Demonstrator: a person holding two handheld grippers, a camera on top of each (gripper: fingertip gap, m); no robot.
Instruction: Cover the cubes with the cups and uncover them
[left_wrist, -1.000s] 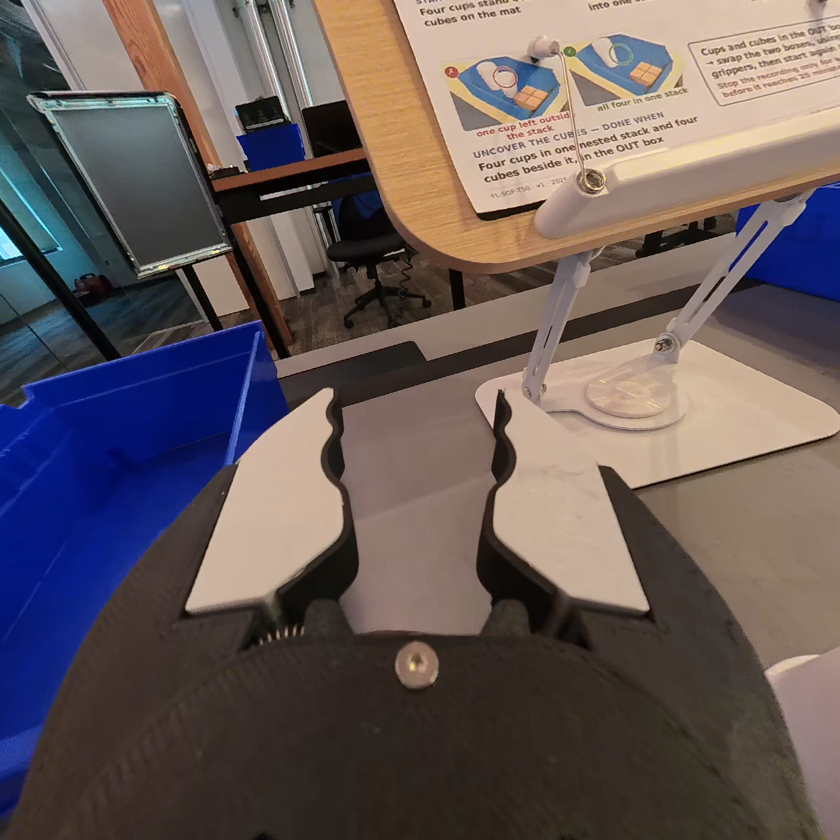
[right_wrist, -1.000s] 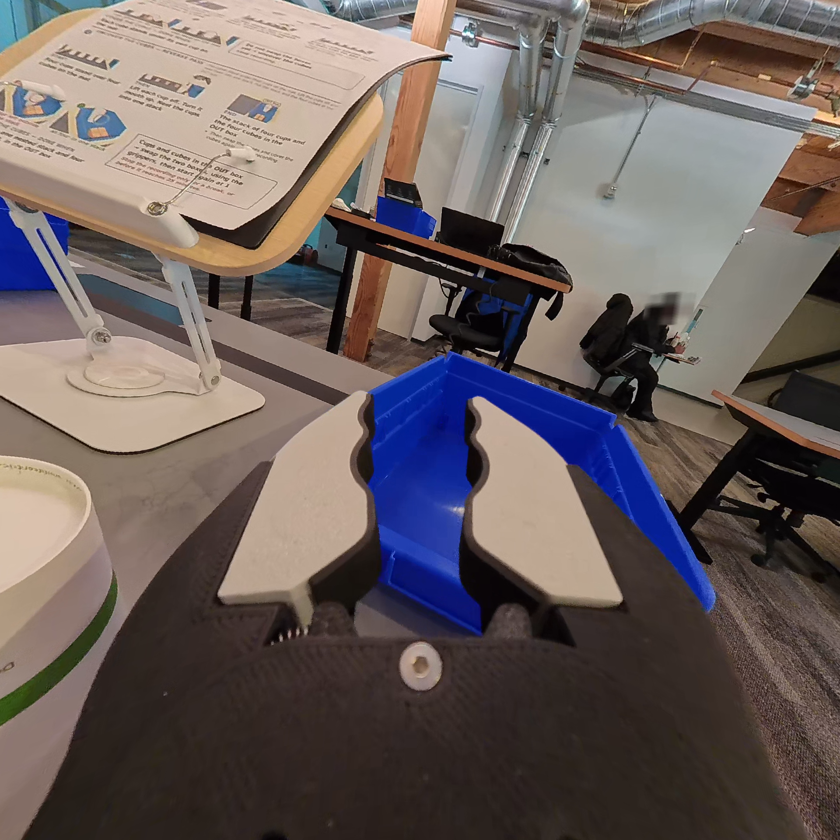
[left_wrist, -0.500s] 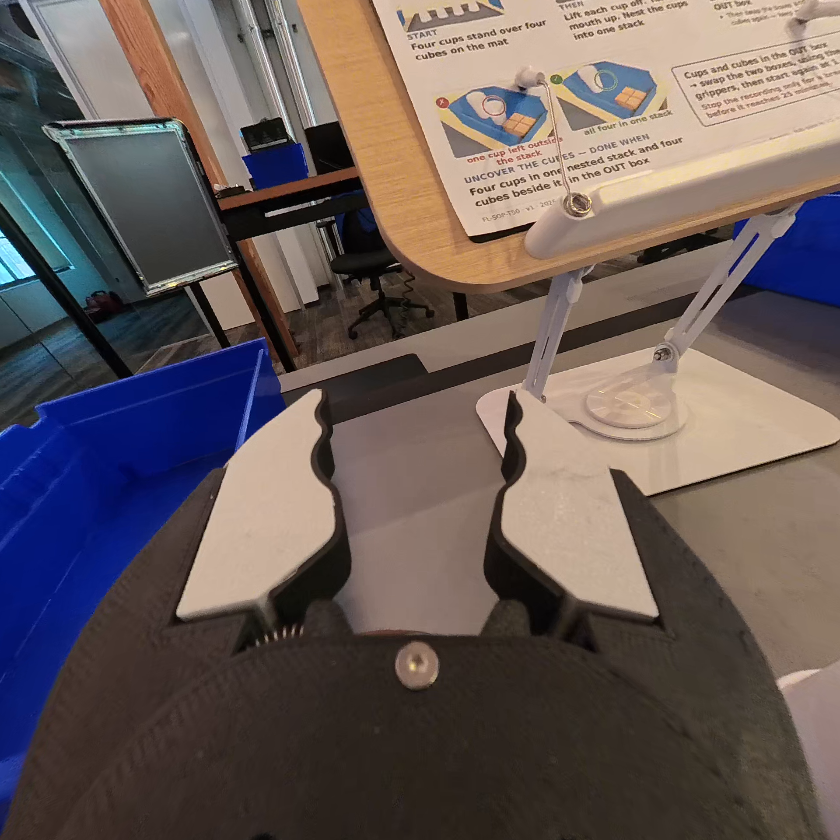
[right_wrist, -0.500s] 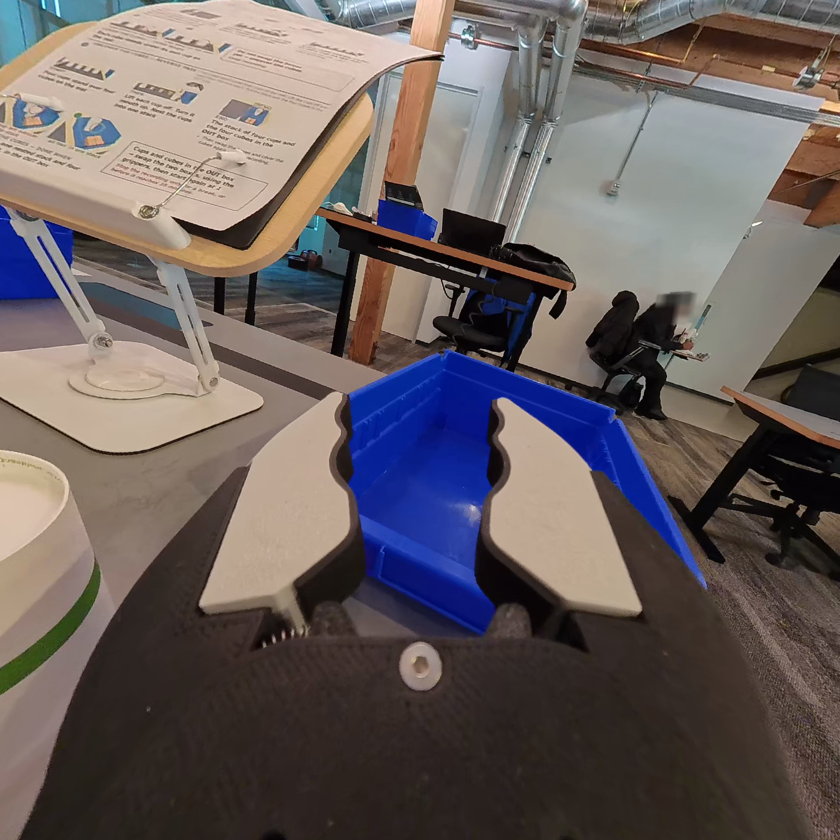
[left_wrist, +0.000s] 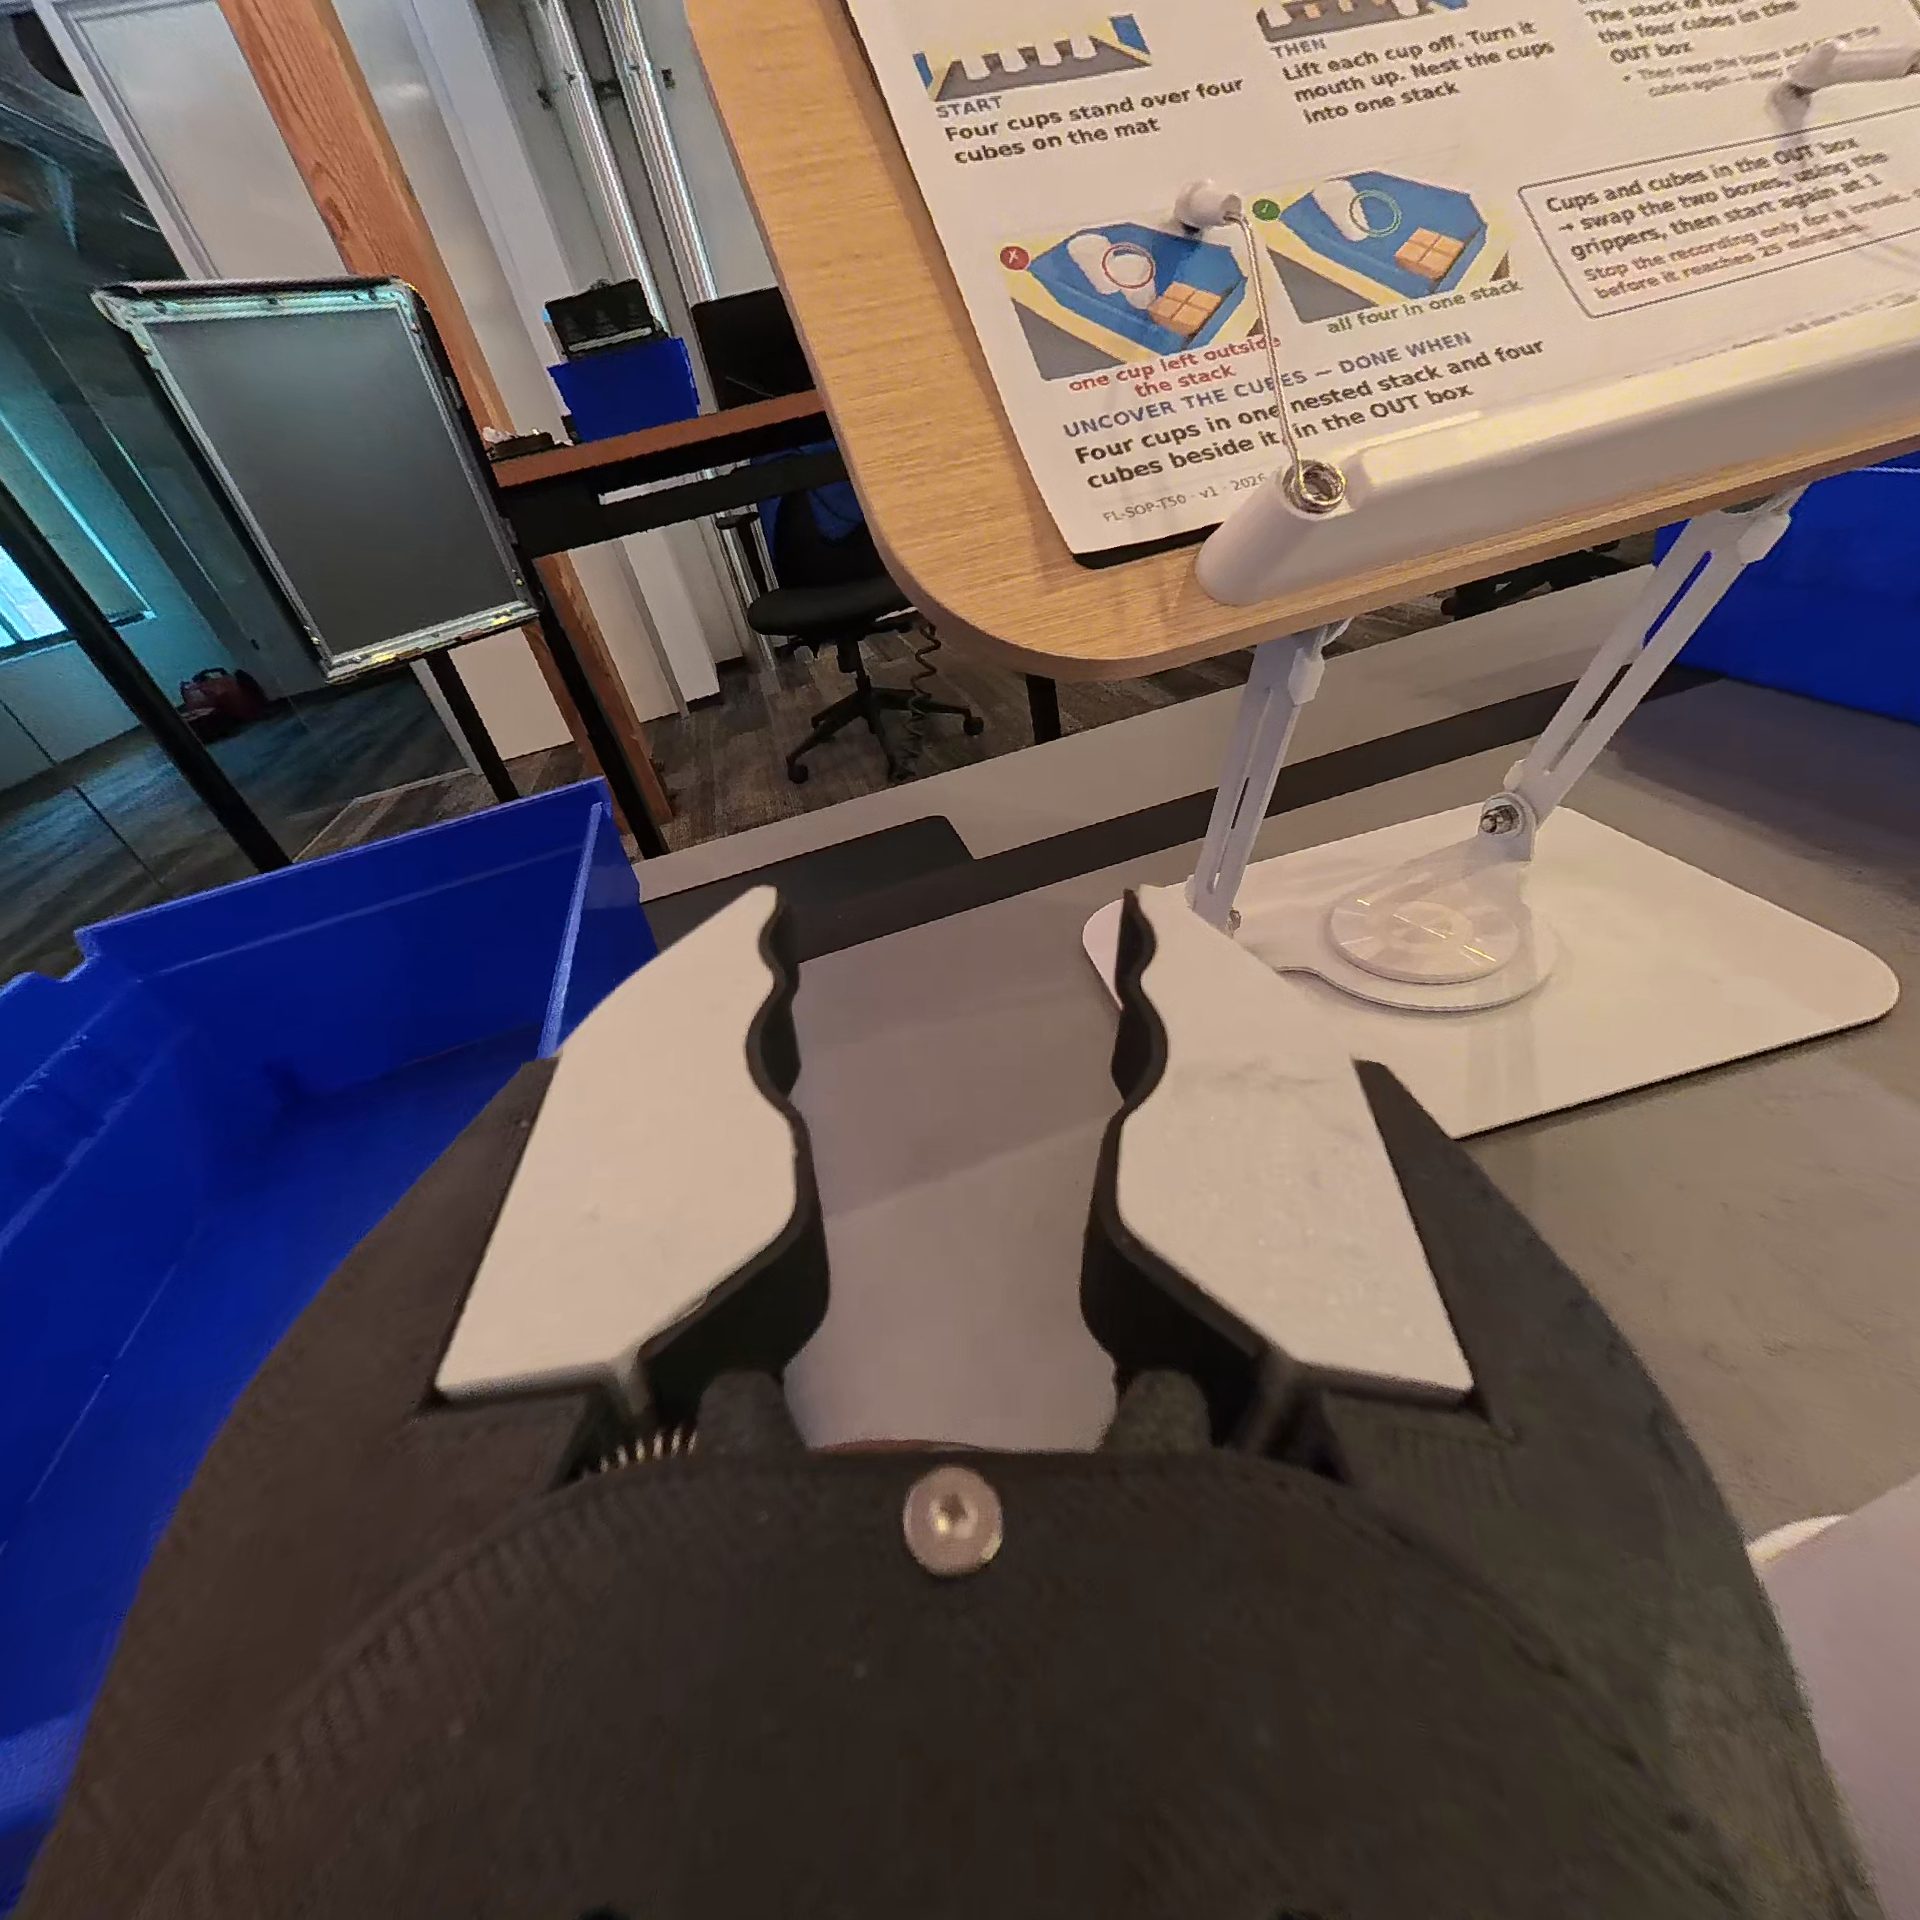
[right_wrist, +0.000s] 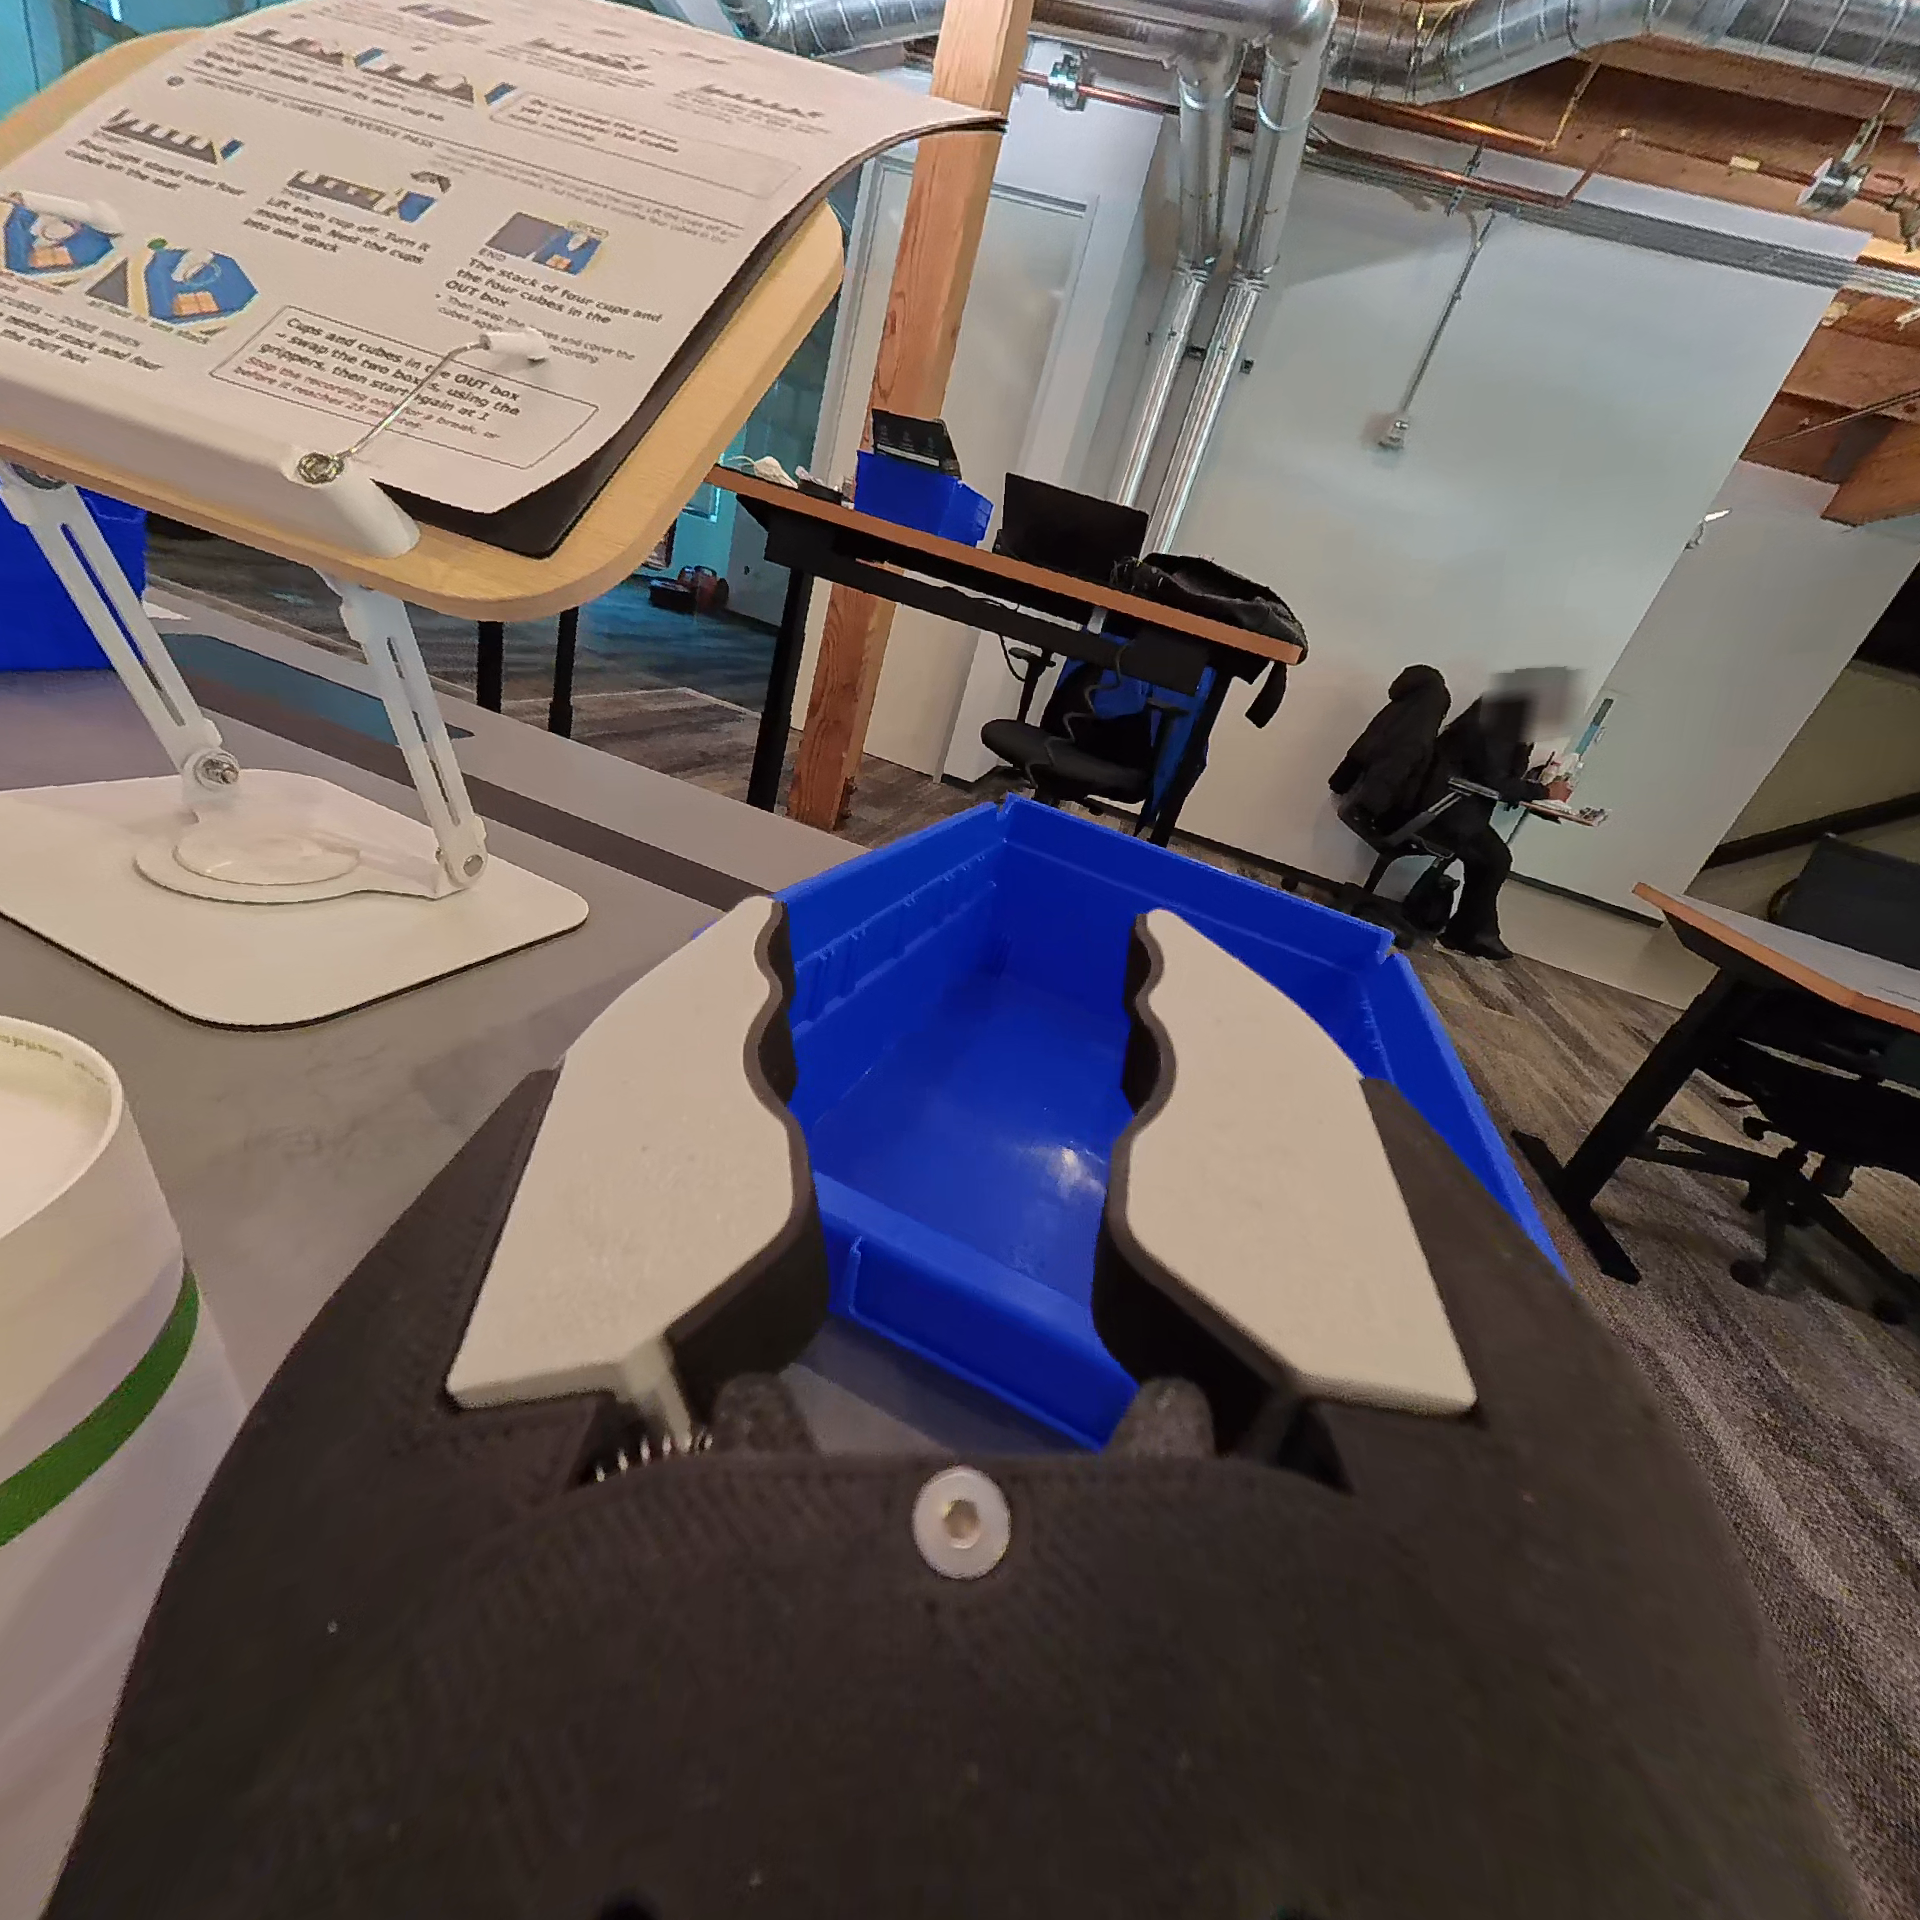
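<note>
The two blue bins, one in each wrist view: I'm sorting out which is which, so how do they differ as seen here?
The left gripper has its blue bin off to its left side, with bare grey table between the fingers; the right gripper points straight into its blue bin. The right bin's floor shows and nothing lies on the visible part; the left bin's floor shows only partly. Both are the same blue plastic, open-topped.

A white-based document stand (left_wrist: 1558, 997) with a printed sheet (left_wrist: 1403, 239) rises beyond the fingers. A blue bin (right_wrist: 997, 1101) lies straight ahead between the right-view fingers; another blue bin (left_wrist: 208, 1091) sits left of them in the left view. Grey tabletop (left_wrist: 1662, 1247) lies beneath.
</note>
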